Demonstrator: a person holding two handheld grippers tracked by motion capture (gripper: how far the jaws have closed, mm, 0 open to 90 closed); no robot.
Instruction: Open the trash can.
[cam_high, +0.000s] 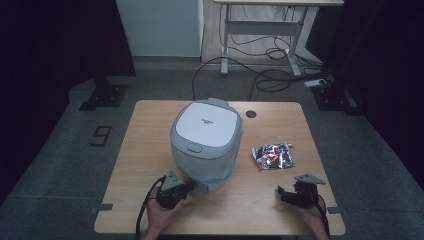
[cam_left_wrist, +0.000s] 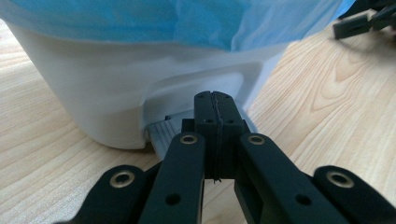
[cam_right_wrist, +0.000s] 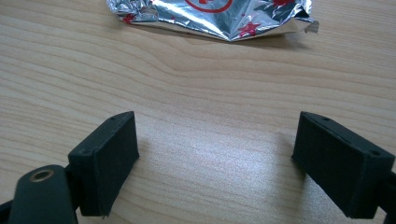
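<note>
Two tongs, bin (cam_high: 206, 142) upright — pedal (cam_left_wrist: 164, 135) facing person

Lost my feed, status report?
Left gripper shut at bin pedal. Right gripper open, empty, short of foil wrapper. Lid closed.

A dark figure 9 (cam_high: 101, 135) is marked on the grey floor (cam_high: 60, 165) left of the counter; the bin lid (cam_high: 207, 124) carries small print, too tiny to read.

A lidded white pedal bin (cam_high: 207, 145) with a blue liner stands mid-table, a crumpled foil wrapper (cam_high: 273, 156) lying beside it.
</note>
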